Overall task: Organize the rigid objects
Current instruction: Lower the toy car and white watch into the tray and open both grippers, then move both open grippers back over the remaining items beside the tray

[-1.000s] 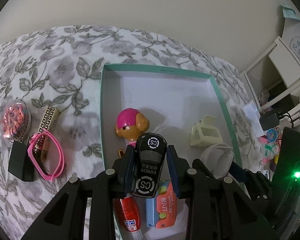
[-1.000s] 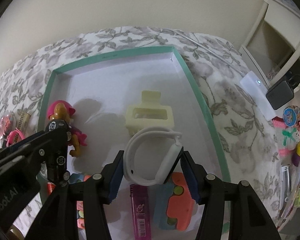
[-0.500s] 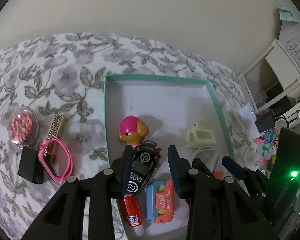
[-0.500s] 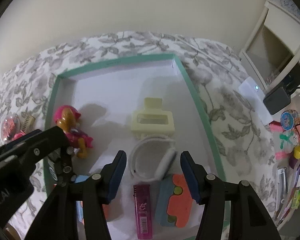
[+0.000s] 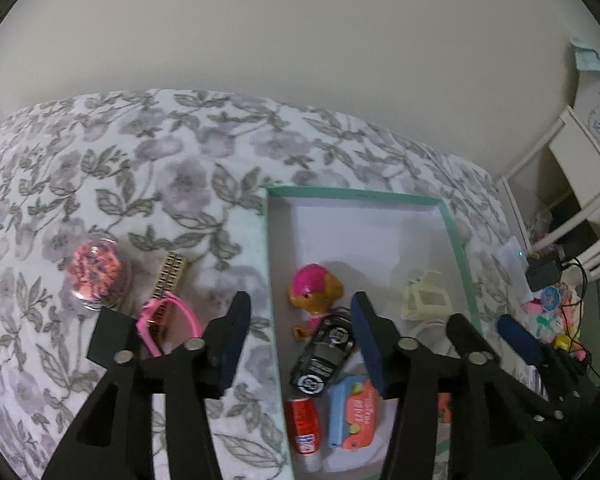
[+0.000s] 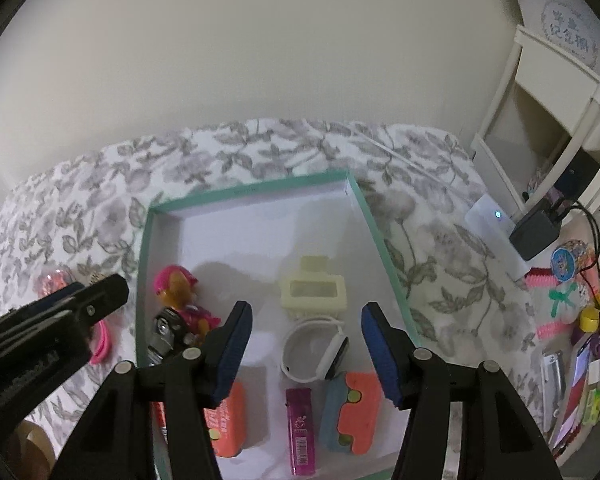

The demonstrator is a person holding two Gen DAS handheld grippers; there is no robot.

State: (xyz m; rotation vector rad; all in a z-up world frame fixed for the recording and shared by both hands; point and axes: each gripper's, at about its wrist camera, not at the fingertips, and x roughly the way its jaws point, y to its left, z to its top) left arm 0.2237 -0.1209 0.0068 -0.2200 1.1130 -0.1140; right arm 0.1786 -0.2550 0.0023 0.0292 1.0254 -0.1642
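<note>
The left tongs [image 5: 300,336] hang above the box [image 5: 269,264] with their jaws opening and nothing pressed between them; the toy car [image 5: 324,356] lies free on the box floor below, nearer their right pad, its nose against the pink-helmeted figure [image 5: 314,292] just ahead; a red tube [image 5: 303,428] and a blue-and-orange case [image 5: 352,412] lie just behind the car. Only the left view shows what sits outside the box, to the left of these tongs: a pink pair of glasses [image 5: 168,320], a gold-patterned bar [image 5: 170,276], a black block [image 5: 110,338] and a glittery dome [image 5: 96,270] on the floral cloth [image 5: 160,176]. The right tongs [image 6: 306,340] are likewise opening and empty; the white watch [image 6: 314,354] rests on the box floor just below and between their pads, the cream clip [image 6: 314,292] just ahead of it. Only the right view shows the purple lighter [image 6: 300,428] and a second blue-and-orange case [image 6: 352,416] behind the watch; there the car [image 6: 166,336] is half hidden by the left tongs.
</note>
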